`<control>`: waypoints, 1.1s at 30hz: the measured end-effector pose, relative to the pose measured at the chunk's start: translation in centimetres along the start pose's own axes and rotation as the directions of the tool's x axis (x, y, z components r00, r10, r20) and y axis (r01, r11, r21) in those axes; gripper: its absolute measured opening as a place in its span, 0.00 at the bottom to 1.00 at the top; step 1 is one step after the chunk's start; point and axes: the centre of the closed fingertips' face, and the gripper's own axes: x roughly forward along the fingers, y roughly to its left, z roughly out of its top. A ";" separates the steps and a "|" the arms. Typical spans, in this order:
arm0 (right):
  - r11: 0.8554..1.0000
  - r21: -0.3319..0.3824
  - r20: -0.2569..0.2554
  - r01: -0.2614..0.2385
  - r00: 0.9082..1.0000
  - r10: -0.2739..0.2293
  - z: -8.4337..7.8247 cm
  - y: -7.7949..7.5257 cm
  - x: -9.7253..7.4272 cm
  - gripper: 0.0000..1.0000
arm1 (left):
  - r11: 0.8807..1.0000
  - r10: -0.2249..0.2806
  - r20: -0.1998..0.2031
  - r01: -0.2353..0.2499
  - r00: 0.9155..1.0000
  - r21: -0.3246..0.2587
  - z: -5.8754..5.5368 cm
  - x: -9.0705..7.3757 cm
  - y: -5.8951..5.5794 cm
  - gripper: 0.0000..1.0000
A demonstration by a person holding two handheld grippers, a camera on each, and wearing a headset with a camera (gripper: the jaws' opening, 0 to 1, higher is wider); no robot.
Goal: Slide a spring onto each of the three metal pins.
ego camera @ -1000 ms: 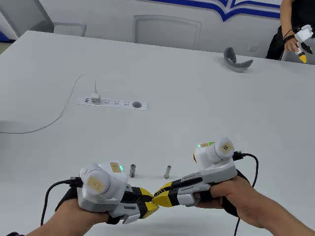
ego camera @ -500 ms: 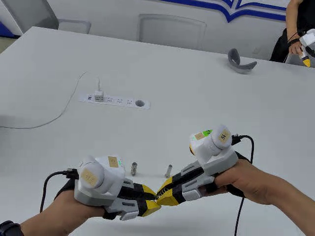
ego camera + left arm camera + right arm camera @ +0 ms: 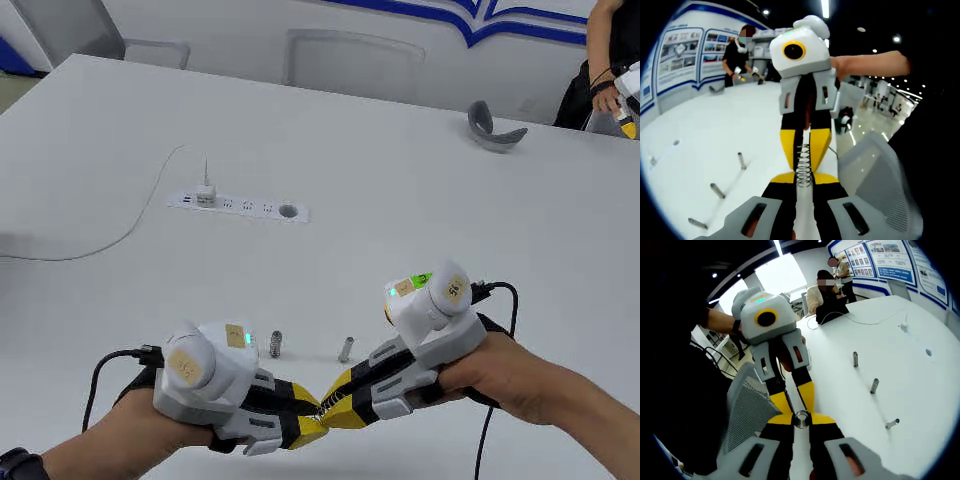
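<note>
My left gripper (image 3: 306,427) and right gripper (image 3: 334,410) meet tip to tip low over the near table edge. In the left gripper view my left gripper (image 3: 804,179) is shut on a thin metal pin, and a spring (image 3: 803,165) runs from it into the right gripper's yellow fingertips (image 3: 788,145). The right gripper view shows my right gripper (image 3: 800,419) shut on the spring (image 3: 800,418), seen end-on. On the table just beyond stand a pin wearing a spring (image 3: 276,343) and a bare pin (image 3: 346,349). A third pin (image 3: 892,423) lies on its side.
A white power strip (image 3: 238,207) with a plug and a trailing cable lies mid-table. A grey curved object (image 3: 488,127) rests at the far right. Chairs stand behind the far edge, where another person (image 3: 610,60) holds a gripper. A mesh chair back (image 3: 747,407) is close by.
Both grippers stay tip to tip with the spring between them. They have shifted slightly lower and closer to me, while the head view has moved a little.
</note>
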 end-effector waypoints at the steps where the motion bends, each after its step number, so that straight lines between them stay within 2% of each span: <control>1: 1.000 0.005 0.001 0.002 1.000 -0.002 0.0 -0.1 0.0 0.12 | 1.000 0.002 0.001 -0.002 1.000 -0.003 0.0 0.0 0.0 0.11; 6: 1.000 0.025 0.023 0.012 1.000 -0.012 -0.1 -0.3 -0.3 0.12 | 0.999 0.019 -0.014 -0.020 1.000 -0.038 -0.9 0.1 0.2 0.16; 11: 0.999 0.032 0.032 0.027 0.999 -0.028 -0.3 -0.6 -0.5 0.12 | 0.997 0.042 -0.013 -0.043 0.999 -0.062 -1.6 -0.2 0.6 0.17; 19: 0.998 0.042 0.033 0.048 0.998 -0.049 -0.8 -0.9 -0.8 0.12 | 0.987 0.112 -0.017 -0.113 0.994 -0.112 -2.8 -1.2 2.2 0.21; 25: 0.994 0.046 0.020 0.098 0.995 -0.099 -1.8 -2.1 -0.9 0.12 | 0.974 0.171 -0.011 -0.171 0.985 -0.146 -3.1 -2.0 3.6 0.22; 29: 0.991 0.052 0.013 0.123 0.992 -0.124 -2.1 -2.7 -1.2 0.12 | 0.965 0.207 -0.021 -0.208 0.978 -0.158 -3.5 -2.4 4.2 0.30; 31: 0.989 0.051 0.012 0.140 0.990 -0.141 -2.2 -3.0 -1.4 0.12 | 0.962 0.217 -0.023 -0.218 0.976 -0.163 -3.7 -2.6 4.5 0.30; 33: 0.983 0.051 0.000 0.177 0.984 -0.178 -2.6 -3.9 -1.7 0.12 | 0.956 0.235 -0.022 -0.235 0.972 -0.175 -3.9 -2.8 4.9 0.30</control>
